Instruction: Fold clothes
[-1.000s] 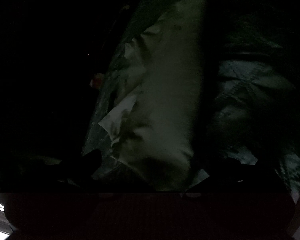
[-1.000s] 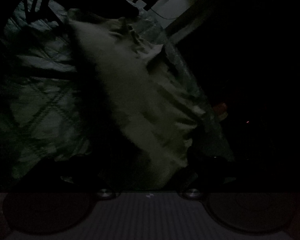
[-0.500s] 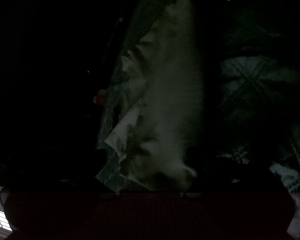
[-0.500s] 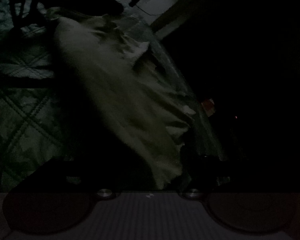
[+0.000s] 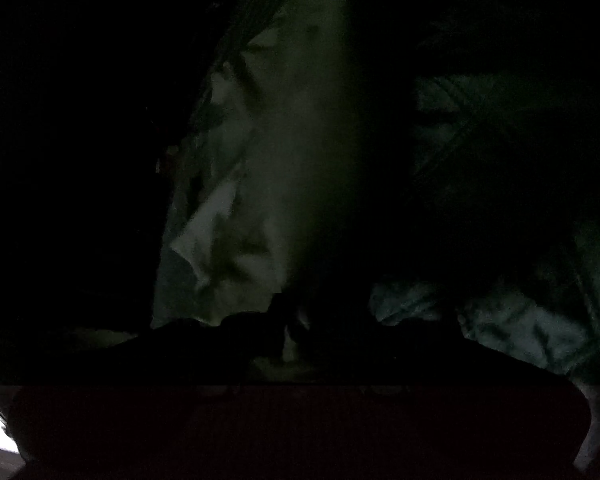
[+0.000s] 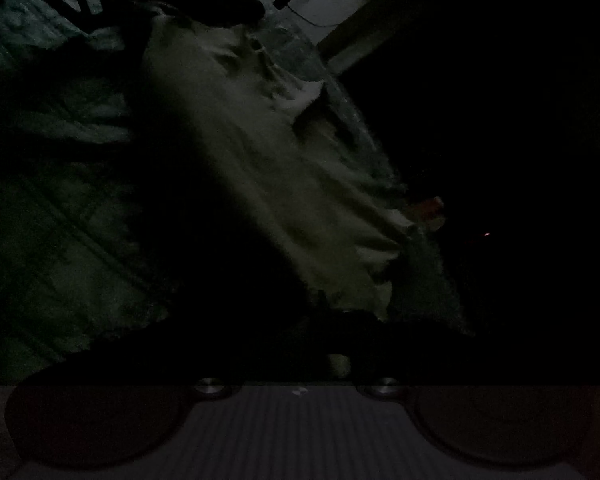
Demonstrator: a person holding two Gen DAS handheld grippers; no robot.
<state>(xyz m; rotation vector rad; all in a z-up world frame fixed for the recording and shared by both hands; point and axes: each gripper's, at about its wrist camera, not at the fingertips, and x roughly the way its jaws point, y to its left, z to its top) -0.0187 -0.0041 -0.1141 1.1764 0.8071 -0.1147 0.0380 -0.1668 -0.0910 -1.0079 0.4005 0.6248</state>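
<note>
Both grippers, left (image 5: 292, 332) and right (image 6: 340, 340), are now closed on the pale garment (image 6: 284, 184), which is drawn taut for folding

Pale garment (image 6: 284, 184) on quilted bedspread (image 6: 60, 220)

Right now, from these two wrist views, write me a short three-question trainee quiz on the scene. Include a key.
1. True or false: the surface under the pale garment is a bare wooden table.
2. What does the left gripper hold? A) a hanger B) an edge of the pale garment C) nothing
3. Fill in: the right gripper is ___ on the other end of the garment.

Key:
1. False. The surface is a quilted green cover.
2. B.
3. Shut. The frames are very dark, but cloth shows between its closed fingers.
</note>
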